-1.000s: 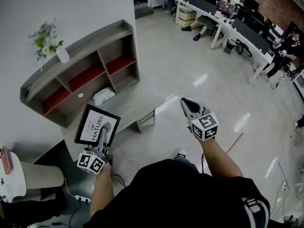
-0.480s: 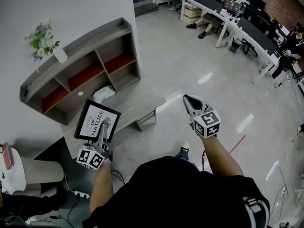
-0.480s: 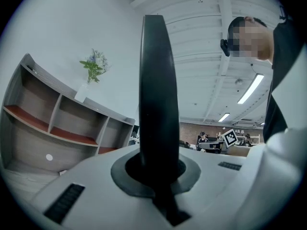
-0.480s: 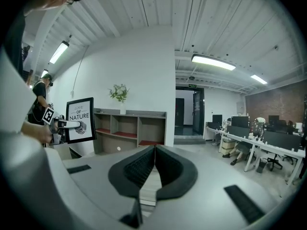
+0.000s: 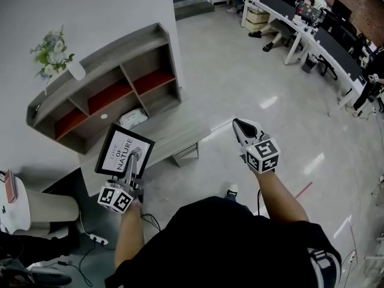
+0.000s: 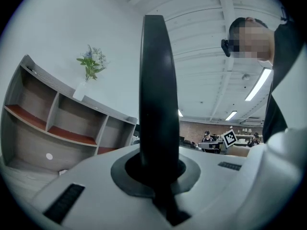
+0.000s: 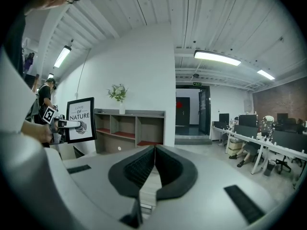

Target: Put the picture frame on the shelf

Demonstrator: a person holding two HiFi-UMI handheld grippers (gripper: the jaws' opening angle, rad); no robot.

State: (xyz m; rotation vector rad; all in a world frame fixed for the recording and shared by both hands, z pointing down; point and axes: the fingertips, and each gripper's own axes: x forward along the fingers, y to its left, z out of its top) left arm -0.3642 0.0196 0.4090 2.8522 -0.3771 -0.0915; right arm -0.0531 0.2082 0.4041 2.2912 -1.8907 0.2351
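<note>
I'm mid-carry: my left gripper clamps the picture frame, which is aloft and short of the shelf. My right gripper has its jaws together, empty. Next, I reckon, I must reach forward and stand the frame on a shelf board.

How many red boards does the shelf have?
3. The left red board, middle red board and right red board, each in an upper compartment of the shelf. Others could be hidden.

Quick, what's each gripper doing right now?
The left gripper is closed on the picture frame.
The right gripper is closed, holding nothing.
</note>
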